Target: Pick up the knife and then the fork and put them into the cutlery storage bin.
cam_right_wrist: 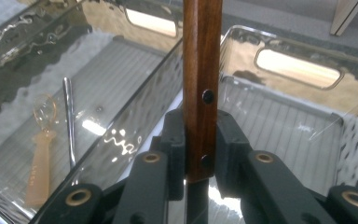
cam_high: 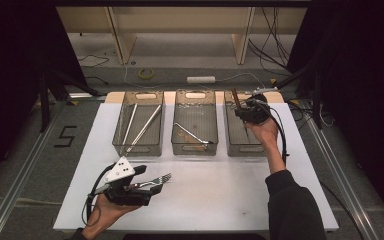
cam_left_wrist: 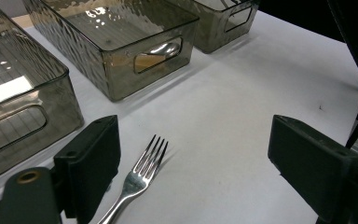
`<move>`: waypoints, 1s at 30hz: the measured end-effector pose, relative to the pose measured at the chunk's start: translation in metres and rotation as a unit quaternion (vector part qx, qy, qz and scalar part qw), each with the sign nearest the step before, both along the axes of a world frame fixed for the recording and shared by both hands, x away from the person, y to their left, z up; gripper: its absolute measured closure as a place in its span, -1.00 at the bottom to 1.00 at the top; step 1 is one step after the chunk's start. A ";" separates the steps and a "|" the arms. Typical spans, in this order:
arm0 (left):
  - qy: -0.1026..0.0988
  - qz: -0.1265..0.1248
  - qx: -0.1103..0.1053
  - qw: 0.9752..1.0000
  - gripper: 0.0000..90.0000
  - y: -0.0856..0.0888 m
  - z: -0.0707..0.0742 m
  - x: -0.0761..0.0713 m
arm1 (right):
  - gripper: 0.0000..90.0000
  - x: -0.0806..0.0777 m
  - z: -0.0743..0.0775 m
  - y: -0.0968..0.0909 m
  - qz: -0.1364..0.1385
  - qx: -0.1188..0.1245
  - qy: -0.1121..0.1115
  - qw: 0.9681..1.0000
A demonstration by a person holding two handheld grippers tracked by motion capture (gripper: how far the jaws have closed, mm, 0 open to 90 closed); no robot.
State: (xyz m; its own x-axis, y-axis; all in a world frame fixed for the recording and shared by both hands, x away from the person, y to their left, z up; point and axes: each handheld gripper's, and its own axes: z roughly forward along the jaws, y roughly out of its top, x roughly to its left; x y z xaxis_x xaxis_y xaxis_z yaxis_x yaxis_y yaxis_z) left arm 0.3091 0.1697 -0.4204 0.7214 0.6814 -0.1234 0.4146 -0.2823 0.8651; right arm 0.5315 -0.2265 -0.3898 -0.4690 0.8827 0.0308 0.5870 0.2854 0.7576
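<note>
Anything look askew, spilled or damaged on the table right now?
Nothing damaged or spilled. One silver metal fork lies loose on the white table, outside the three smoky clear plastic bins, between the left gripper's open fingers. The right gripper holds a brown wooden-handled utensil upright.

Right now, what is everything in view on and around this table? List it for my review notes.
bins: three, smoky clear plastic, in a row across the far part of the table.
long metal pieces: two, silver, lying in the left bin.
utensil: one, silver, lying in the middle bin; its kind is too small to tell.
wooden handle: one, brown with dark rivets, clamped upright over the right bin.
fork: one, silver, on the white table, tines pointing away, between the left fingers.
tape roll: one, yellowish, on the floor beyond the table.
left gripper: black, fingers wide apart around the fork, near edge.
right gripper: black, fingers shut on the wooden handle.
</note>
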 end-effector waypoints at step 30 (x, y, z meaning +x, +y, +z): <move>0.004 0.007 0.007 1.000 -0.65 0.003 0.001 0.004 | -0.02 -0.023 0.001 -0.004 0.026 0.031 0.035 0.999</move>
State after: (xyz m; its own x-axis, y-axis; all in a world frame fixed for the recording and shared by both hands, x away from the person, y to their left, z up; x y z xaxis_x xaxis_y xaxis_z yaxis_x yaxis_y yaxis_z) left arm 0.3129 0.1728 -0.4196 0.7102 0.6938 -0.1197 0.4266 -0.2887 0.8571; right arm 0.5087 -0.2305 -0.3891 -0.5082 0.8530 0.1190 0.6247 0.2700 0.7327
